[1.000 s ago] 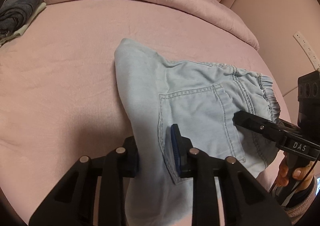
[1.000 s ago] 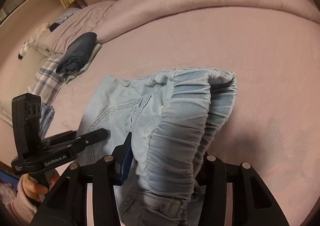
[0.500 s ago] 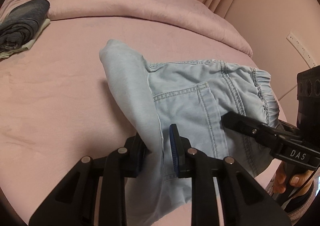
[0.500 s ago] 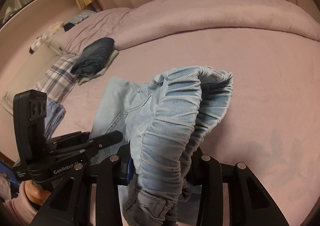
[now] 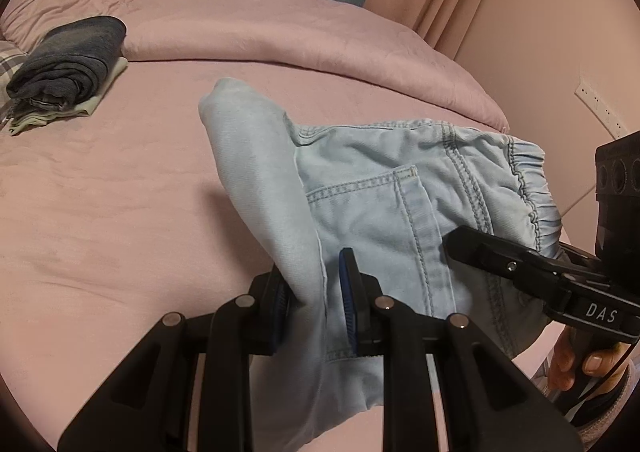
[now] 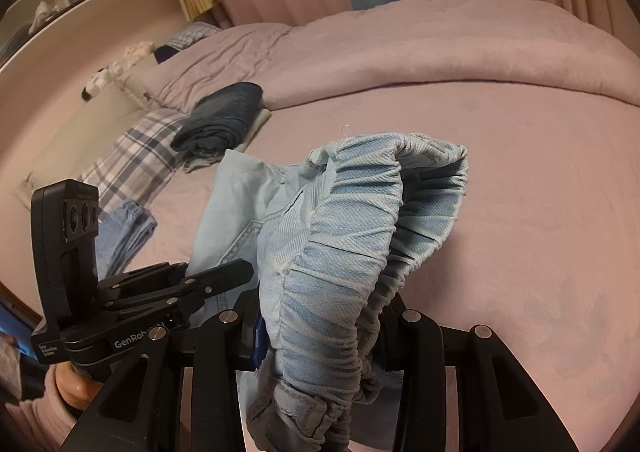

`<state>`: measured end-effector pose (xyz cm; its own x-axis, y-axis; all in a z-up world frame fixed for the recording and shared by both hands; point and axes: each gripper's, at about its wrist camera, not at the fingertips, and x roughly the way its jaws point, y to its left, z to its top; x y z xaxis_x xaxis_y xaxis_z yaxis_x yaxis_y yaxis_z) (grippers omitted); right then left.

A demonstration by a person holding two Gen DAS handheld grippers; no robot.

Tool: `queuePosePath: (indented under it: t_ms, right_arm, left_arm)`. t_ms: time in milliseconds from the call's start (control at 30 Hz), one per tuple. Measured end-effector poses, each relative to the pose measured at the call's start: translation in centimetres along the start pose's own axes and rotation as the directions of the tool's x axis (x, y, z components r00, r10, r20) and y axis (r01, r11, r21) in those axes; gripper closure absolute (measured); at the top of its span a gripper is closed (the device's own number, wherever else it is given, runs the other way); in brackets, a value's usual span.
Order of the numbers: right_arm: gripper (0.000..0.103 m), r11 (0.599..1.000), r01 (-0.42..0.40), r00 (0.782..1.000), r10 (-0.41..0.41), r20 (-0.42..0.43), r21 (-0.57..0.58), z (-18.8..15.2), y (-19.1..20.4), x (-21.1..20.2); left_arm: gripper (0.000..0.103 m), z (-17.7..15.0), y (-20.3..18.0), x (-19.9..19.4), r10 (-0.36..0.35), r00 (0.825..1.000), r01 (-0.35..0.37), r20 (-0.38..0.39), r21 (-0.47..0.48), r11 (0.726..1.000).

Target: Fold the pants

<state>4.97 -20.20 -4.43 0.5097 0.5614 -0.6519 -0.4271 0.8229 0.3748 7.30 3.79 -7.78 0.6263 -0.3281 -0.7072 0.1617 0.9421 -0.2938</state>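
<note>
My left hand-held gripper and right hand-held gripper both pinch the light-blue denim pants, cloth hiding fingertips; "DAS" readable

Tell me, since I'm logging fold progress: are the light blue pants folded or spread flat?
Folded over, not flat: the pants are doubled and lifted off the bed, held by the left claw and right claw.
</note>
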Motion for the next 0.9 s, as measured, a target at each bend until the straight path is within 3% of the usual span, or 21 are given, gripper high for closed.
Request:
queuePosePath:
  t_ms: [467,900]
  right_arm:
    - [0.061,0.999,-0.015,1.000,0.017,0.024,-0.045,1.9,2.2,0.8]
    - [0.061,0.997,-0.006,1.000,0.008,0.029,-0.073,4.6,2.4,3.1]
  left_arm:
    - [0.082,1.8,1.3,-1.0,0.026,0.999,-0.026,0.038,-0.002,1.000]
    - [0.082,4.7,3.1,0.9,0.047,0.998,-0.047,0.031,0.000,0.999]
